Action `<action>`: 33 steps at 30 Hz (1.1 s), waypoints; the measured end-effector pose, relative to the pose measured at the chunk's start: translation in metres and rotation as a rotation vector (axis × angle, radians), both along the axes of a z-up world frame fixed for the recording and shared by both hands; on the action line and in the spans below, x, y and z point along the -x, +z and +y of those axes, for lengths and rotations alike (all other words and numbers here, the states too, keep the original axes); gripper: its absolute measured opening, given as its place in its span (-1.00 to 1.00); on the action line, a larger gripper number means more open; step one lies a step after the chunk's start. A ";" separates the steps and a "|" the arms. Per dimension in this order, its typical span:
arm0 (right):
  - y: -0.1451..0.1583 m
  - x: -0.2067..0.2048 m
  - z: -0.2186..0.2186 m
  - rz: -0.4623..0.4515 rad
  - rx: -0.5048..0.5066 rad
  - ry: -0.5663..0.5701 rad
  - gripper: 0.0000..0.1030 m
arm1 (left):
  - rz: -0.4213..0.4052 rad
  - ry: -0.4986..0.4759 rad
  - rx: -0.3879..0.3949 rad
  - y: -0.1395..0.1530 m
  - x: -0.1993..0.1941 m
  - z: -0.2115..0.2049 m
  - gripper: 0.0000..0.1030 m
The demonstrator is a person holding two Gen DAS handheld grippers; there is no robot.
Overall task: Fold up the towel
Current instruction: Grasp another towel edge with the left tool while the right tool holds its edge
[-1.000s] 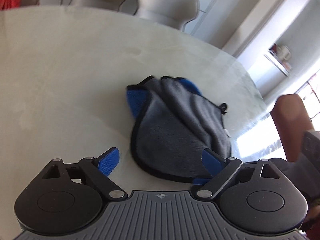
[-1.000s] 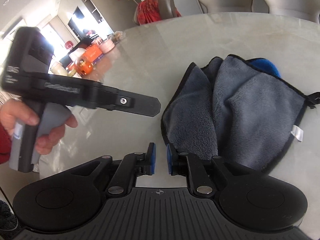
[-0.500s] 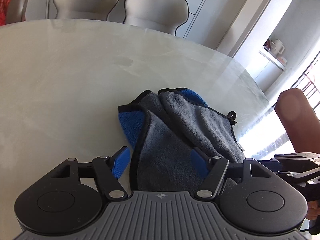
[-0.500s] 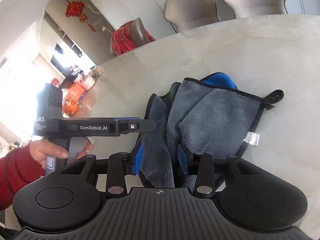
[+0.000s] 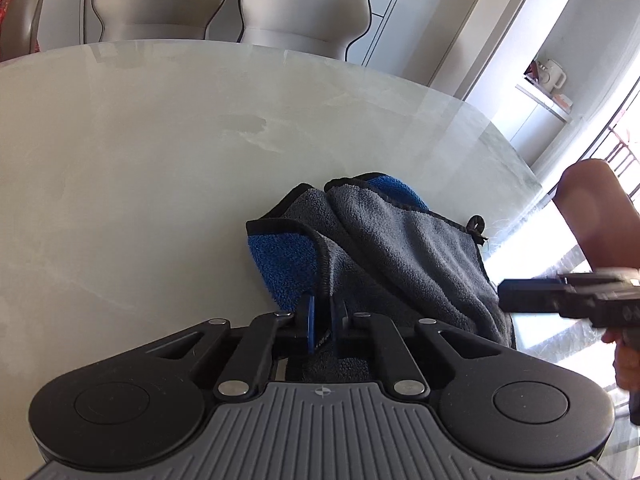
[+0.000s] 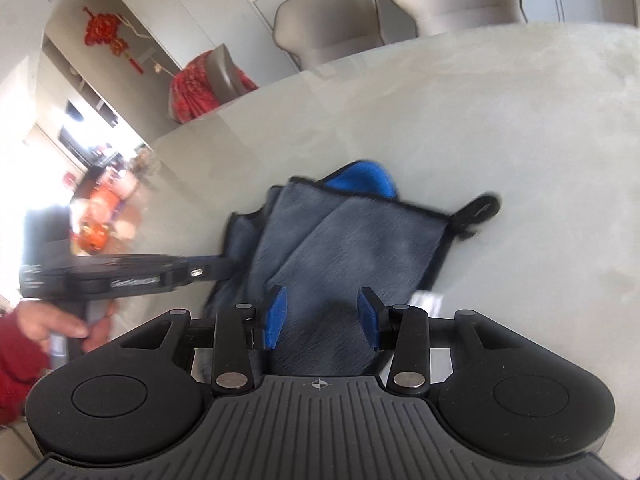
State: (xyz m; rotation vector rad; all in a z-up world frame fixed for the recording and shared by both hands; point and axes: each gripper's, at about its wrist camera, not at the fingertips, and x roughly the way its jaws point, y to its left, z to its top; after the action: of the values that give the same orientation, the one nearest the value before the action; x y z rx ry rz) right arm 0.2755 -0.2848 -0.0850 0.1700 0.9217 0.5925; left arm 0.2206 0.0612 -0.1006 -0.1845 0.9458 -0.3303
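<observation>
A grey towel point(image 5: 400, 256) with a blue underside and black trim lies crumpled on the pale table point(image 5: 140, 168). My left gripper point(image 5: 325, 320) is shut on the towel's near black-trimmed edge, beside a turned-up blue flap point(image 5: 284, 260). In the right wrist view the towel point(image 6: 352, 240) lies under my right gripper point(image 6: 322, 316), which is open with its blue pads point(image 6: 276, 312) on either side of the grey cloth at the near edge. The towel's hanging loop point(image 6: 480, 208) lies at its far right corner. The view is blurred.
Grey dining chairs point(image 5: 296, 8) stand behind the table's far edge. A brown chair back point(image 5: 596, 216) stands at the right. The right gripper's body point(image 5: 568, 296) shows at the right of the left wrist view. The left gripper's body point(image 6: 120, 276) shows at the left of the right wrist view.
My left gripper has moved up to the towel's near edge and shut on it. My right gripper has opened and moved over the towel's near edge.
</observation>
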 end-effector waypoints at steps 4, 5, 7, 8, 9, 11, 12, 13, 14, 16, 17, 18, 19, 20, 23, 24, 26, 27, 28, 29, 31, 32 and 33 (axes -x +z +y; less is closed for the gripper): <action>0.007 -0.020 0.010 -0.078 0.063 0.046 -0.07 | -0.022 -0.019 0.000 0.009 0.011 0.003 -0.90; 0.007 -0.026 0.015 -0.096 0.074 0.064 -0.03 | -0.026 -0.019 0.003 0.012 0.014 0.005 -0.90; 0.006 -0.034 0.024 -0.121 0.102 0.093 0.00 | -0.030 -0.003 0.017 0.016 0.019 0.010 -0.90; 0.003 -0.038 0.029 -0.135 0.133 0.101 0.07 | -0.030 0.006 0.021 0.017 0.021 0.012 -0.90; 0.001 -0.041 0.032 -0.147 0.158 0.096 0.08 | -0.031 0.018 0.028 0.019 0.024 0.016 -0.90; -0.006 -0.048 0.035 -0.168 0.213 0.065 0.08 | -0.031 0.029 0.039 0.021 0.028 0.021 -0.90; -0.008 -0.050 0.034 -0.166 0.222 0.061 0.08 | -0.028 0.034 0.041 0.021 0.030 0.022 -0.90; -0.012 -0.053 0.033 -0.154 0.225 0.065 0.08 | -0.027 0.034 0.041 0.020 0.031 0.023 -0.90; -0.014 -0.055 0.033 -0.141 0.224 0.076 0.09 | -0.025 0.034 0.041 0.019 0.032 0.024 -0.90; -0.019 -0.055 0.032 -0.121 0.226 0.096 0.09 | -0.017 0.039 0.044 0.017 0.032 0.025 -0.90; -0.021 -0.054 0.033 -0.119 0.230 0.112 0.09 | -0.012 0.042 0.046 0.015 0.032 0.025 -0.90; -0.022 -0.053 0.033 -0.122 0.233 0.120 0.09 | -0.008 0.043 0.050 0.014 0.031 0.025 -0.89; -0.022 -0.050 0.033 -0.133 0.236 0.127 0.09 | -0.005 0.041 0.055 0.012 0.030 0.025 -0.89; -0.024 -0.050 0.033 -0.137 0.237 0.129 0.09 | 0.000 0.039 0.056 0.011 0.030 0.024 -0.89; -0.030 -0.050 0.032 -0.130 0.231 0.124 0.12 | 0.019 0.040 0.057 0.006 0.028 0.023 -0.87; -0.031 -0.049 0.032 -0.133 0.229 0.125 0.13 | 0.028 0.044 0.059 0.004 0.027 0.024 -0.84; -0.033 -0.047 0.035 -0.150 0.249 0.142 0.14 | 0.044 0.053 0.069 0.001 0.025 0.025 -0.79; -0.033 -0.046 0.036 -0.155 0.256 0.148 0.14 | 0.049 0.058 0.073 0.000 0.025 0.025 -0.75; -0.033 -0.045 0.037 -0.164 0.266 0.158 0.14 | 0.052 0.055 0.075 -0.001 0.024 0.024 -0.72; -0.034 -0.043 0.038 -0.171 0.274 0.166 0.14 | 0.055 0.052 0.074 -0.002 0.023 0.024 -0.62; -0.033 -0.043 0.038 -0.163 0.275 0.168 0.13 | 0.073 0.044 0.066 -0.004 0.020 0.021 -0.38; -0.032 -0.043 0.038 -0.154 0.275 0.163 0.04 | 0.080 0.042 0.065 -0.005 0.019 0.020 -0.26; -0.031 -0.043 0.038 -0.146 0.275 0.158 -0.26 | 0.082 0.045 0.065 -0.007 0.019 0.019 -0.27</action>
State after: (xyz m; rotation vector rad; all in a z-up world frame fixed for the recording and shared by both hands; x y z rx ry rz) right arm 0.3182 -0.2465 -0.1160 -0.1925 0.8693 0.6085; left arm 0.2020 0.0801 -0.1072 -0.2802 1.0108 -0.3143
